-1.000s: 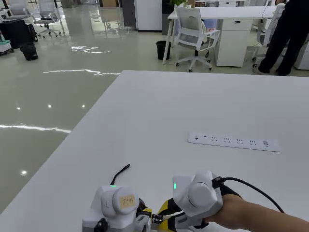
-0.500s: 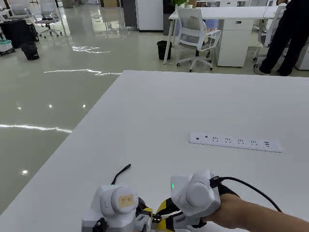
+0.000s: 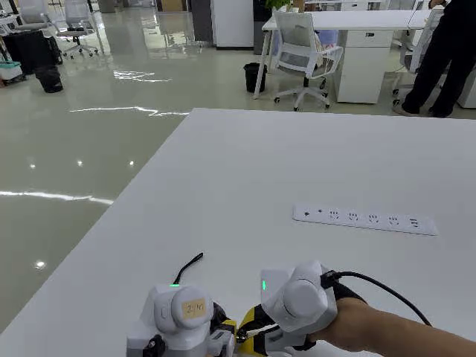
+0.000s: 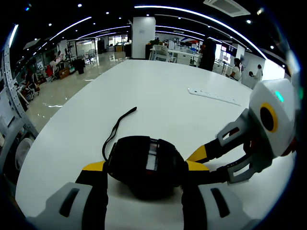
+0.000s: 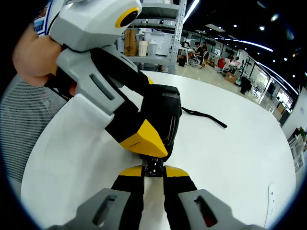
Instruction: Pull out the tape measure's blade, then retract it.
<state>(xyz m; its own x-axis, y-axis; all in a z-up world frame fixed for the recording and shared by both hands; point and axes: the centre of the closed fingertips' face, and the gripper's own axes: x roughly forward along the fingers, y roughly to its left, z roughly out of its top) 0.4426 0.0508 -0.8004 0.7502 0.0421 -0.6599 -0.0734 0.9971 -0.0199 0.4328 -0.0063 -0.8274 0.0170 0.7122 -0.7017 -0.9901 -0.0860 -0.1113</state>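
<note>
Two holds — left tool (image 4: 146, 167) clamps the tape measure (image 4: 144, 155), right tool (image 5: 153, 173) pinches its blade tip (image 5: 154, 167).

The tape measure (image 4: 146, 165) sits on the table (image 3: 297, 163) near its front edge, between the jaws of the left gripper (image 4: 145, 168). The right gripper (image 5: 153, 171) comes in from its right, jaws closed on what seems to be the blade tip (image 5: 153, 167). The strap (image 3: 187, 267) trails off behind it. The power strip (image 3: 364, 220) lies farther back and right, well apart
</note>
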